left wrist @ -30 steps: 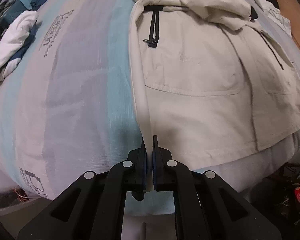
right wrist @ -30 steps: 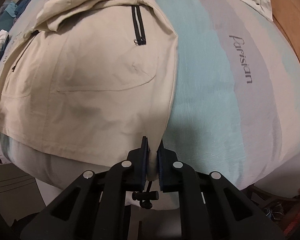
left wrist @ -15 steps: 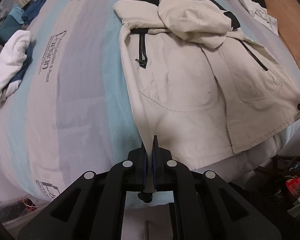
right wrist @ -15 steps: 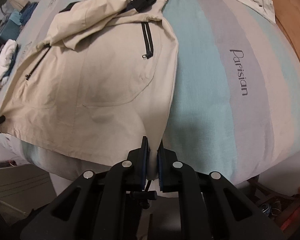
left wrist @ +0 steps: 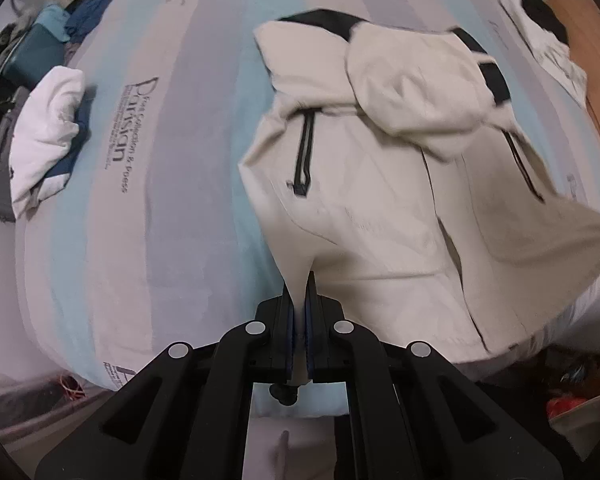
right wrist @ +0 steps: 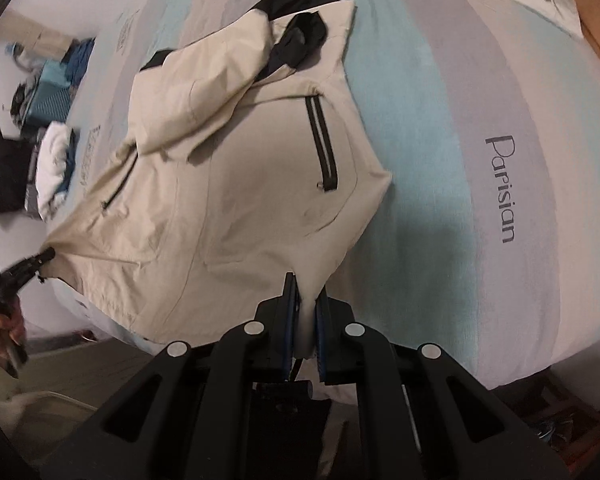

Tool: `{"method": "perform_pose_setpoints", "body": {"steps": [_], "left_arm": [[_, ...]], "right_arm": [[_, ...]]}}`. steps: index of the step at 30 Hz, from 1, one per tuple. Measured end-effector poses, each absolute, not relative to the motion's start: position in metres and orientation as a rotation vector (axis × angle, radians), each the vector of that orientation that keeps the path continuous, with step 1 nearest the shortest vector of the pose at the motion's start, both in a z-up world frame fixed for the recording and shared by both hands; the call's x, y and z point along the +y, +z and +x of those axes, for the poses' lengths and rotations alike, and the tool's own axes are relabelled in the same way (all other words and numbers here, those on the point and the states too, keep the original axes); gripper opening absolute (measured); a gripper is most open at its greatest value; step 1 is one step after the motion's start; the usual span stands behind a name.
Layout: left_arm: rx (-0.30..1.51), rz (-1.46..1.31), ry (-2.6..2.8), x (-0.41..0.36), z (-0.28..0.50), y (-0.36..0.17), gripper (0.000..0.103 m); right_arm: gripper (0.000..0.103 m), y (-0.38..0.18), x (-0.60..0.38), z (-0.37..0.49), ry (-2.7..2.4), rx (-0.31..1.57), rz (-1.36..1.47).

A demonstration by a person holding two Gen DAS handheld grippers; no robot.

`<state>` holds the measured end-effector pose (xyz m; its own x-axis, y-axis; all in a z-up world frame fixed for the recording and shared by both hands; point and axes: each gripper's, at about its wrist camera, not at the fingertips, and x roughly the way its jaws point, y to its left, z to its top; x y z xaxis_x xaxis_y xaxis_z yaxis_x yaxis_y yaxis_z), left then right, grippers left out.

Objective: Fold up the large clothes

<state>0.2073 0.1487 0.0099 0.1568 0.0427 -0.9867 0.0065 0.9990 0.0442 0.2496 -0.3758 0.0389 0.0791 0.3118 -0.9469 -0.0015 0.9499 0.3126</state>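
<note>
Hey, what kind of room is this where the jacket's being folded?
Most likely a bedroom. The cream jacket lies on a bare striped mattress printed with a brand name, and other clothes are piled along its far edge, with clutter on the floor below.

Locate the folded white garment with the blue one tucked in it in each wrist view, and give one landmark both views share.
Left wrist view: the white garment lies at the left edge of the mattress, far left of the cream jacket.
Right wrist view: it sits small at mid-left, beyond the jacket's far edge.
Shared landmark: the jacket's black chest zipper.
</note>
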Motion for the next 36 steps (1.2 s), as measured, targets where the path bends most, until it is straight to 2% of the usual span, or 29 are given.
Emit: {"method": "perform_pose_setpoints", "body": {"steps": [17,36], "left_arm": [[1.419,0.017,0.041,0.176,0.306,0.009,0.002],[1.340,-0.084,0.015,0.204,0.403,0.053,0.002]], "right_arm": [[0.007,0.056,-0.380,0.367,0.218,1.473,0.271],[0.007,0.095,-0.374,0.457,0.154,1.337,0.327]]}}
